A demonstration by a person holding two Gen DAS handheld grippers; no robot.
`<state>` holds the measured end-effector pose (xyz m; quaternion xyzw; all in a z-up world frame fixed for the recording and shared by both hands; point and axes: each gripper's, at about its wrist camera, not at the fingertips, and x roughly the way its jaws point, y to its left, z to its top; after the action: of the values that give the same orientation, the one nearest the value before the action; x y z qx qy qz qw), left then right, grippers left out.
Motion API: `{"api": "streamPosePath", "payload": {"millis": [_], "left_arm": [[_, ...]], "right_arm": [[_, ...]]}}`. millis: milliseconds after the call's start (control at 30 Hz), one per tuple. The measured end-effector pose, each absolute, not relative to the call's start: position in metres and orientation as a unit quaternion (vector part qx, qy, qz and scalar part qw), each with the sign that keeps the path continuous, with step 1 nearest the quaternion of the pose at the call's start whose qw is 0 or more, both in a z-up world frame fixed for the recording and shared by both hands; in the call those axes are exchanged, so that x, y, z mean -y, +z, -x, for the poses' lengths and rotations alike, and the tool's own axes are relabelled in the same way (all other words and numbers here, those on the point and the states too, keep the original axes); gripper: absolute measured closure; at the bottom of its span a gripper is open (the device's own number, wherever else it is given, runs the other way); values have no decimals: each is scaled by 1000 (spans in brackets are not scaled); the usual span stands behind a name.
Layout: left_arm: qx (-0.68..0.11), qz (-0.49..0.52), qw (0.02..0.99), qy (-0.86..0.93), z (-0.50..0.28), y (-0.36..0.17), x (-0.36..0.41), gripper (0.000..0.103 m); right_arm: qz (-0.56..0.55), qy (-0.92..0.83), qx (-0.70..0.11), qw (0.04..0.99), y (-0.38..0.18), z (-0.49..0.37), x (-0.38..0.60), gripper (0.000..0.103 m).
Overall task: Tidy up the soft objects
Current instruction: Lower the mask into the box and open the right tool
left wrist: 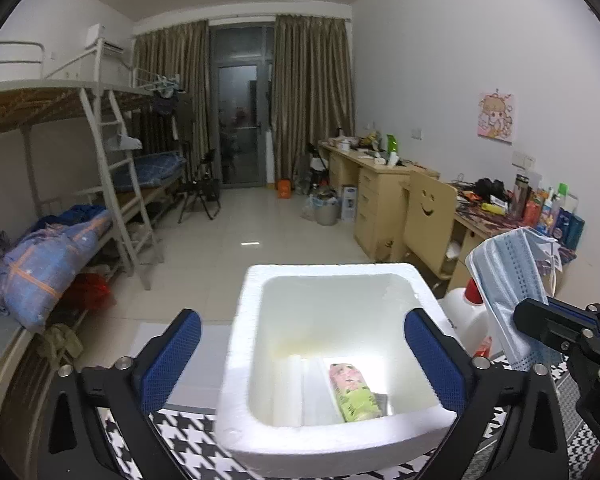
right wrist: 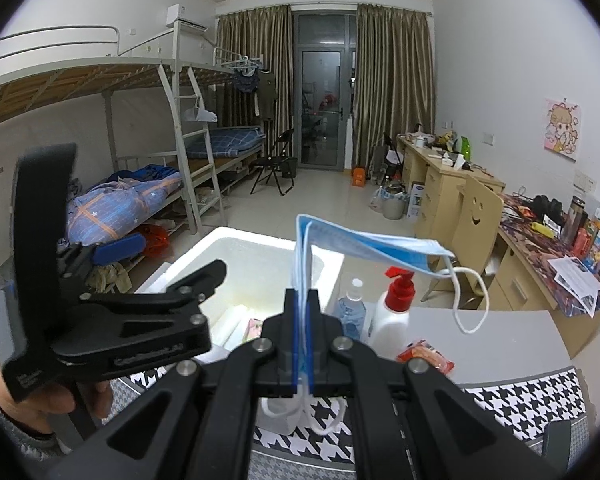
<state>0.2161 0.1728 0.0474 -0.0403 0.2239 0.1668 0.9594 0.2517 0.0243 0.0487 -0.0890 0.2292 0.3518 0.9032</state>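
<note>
both fisheye views are evenly lit by cool indoor light, with dark vignetted corners and walls bowing at the edges. the white rectangular foam box [left wrist: 340,360] glares inside, nearly overexposed. a bright reflection lies on the glossy pale tiled floor [left wrist: 250,243].
</note>
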Motion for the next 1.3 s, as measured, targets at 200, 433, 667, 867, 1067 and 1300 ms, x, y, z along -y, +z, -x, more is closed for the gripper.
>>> {"api": "streamPosePath", "payload": {"millis": [200,433,667,867,1067,1300], "left_arm": [[-215,34,960,176,-199,55,-173,1],[-202,41,958,197,-180,58,-181,1],[-214,47,955,201,-175,53,-189,1],[-205,52,952,221,-164,51,-198,1],[-204,53,947,243,-161,49,-205,1],[-207,57,946,244,-157,46,-210,1]], "right_arm": [[94,365,-225,899,52,-249,-32,98],[100,379,-229,891,52,-250,-47,98],[107,391,-231,884,50,-253,-59,98],[111,393,-230,884,47,-258,-69,98],[114,399,-239,878,43,-265,-81,98],[115,403,-255,871,38,-275,-93,98]]}}
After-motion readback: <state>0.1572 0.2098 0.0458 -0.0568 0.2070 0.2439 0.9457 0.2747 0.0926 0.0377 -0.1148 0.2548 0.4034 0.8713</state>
